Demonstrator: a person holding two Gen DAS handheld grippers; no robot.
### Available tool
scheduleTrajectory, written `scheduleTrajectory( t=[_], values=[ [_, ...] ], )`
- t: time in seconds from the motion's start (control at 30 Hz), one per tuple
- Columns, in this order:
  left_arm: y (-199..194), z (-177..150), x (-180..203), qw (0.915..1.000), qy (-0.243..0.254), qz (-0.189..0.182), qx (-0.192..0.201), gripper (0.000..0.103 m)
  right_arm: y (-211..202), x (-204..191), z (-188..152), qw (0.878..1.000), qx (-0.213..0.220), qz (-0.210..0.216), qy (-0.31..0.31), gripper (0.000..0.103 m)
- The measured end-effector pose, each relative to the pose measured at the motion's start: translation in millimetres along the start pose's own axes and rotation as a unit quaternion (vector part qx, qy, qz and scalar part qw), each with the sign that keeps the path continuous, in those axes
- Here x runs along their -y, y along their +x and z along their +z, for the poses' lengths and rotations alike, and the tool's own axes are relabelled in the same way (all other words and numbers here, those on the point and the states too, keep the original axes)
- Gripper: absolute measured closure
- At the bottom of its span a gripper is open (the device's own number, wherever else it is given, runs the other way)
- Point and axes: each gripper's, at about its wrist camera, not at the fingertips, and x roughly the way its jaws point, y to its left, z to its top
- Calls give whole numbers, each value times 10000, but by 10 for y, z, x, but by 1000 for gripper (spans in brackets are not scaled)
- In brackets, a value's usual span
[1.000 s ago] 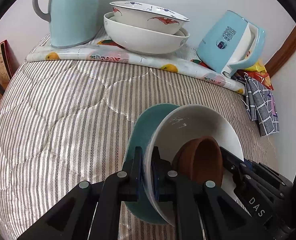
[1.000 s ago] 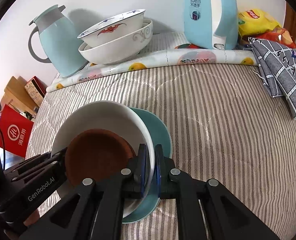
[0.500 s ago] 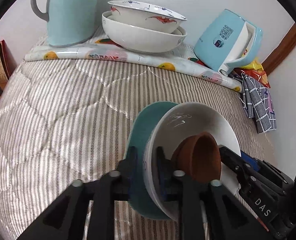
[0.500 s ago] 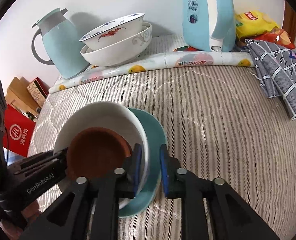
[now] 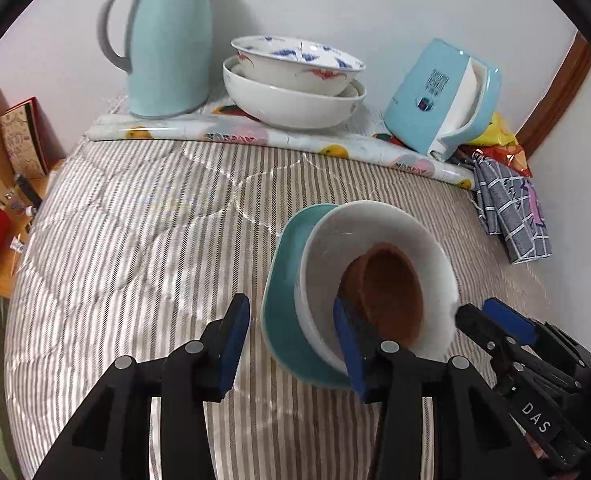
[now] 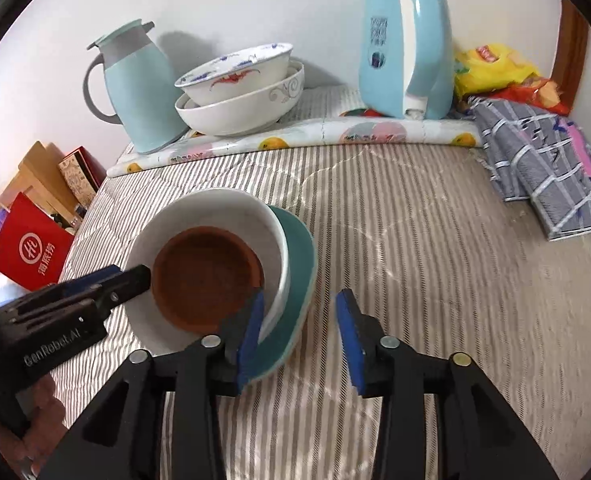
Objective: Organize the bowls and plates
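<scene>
So the stack (image 5: 359, 280) is a brown saucer (image 5: 391, 292) inside a white bowl (image 5: 379, 224) on a teal plate (image 5: 283, 280), sitting low and center on the striped bed cover (image 5: 135, 240). From the left gripper (image 5: 291, 340) the stack is at about 1 o'clock, with its right finger poking over the bowl rim and the left finger out on bare cover. From the right gripper (image 6: 299, 336) it's mirrored, stack at about 11 o'clock, its left finger over the plate edge, the other one clear. Both grippers are spread wide, pinching nothing.

Neither is really nearer, they flank the stack from opposite sides. My guess is the next move is toward the two nested bowls (image 6: 239, 96) at 12 o'clock along the back, on the fruit-print mat (image 6: 295, 140) between the thermos (image 6: 139, 88) and the kettle (image 6: 407, 48).

View differences: the right camera looks down into the saucer and shows the left gripper's tip right at the saucer's edge. The left camera sees the stack edge-on and tilted-looking, though I can't tell if that's just the fisheye.
</scene>
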Motion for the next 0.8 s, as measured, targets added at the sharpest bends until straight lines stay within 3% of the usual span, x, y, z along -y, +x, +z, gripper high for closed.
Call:
scheduleTrajectory(
  t=[0.23,0.53,0.6,0.67,0.8],
  values=[
    [-362,-219,220,9990,193,210,349,51,-488,108,-225,9980,364,-493,-133,48],
    [-803,-572,583,9963,280,288,765,41,-1095,432,-620,9952,583,-778,77,46],
    [-904,-649,663,9955,324,255,853,37,-1227,502,-714,9947,645,-782,181,40],
    [-1000,-729,745,9944,362,243,958,34,-1367,573,-803,9943,751,-707,280,25],
    [-1168,-876,893,9924,361,325,1128,33,-1588,644,-951,9928,907,-725,308,14]
  ],
)
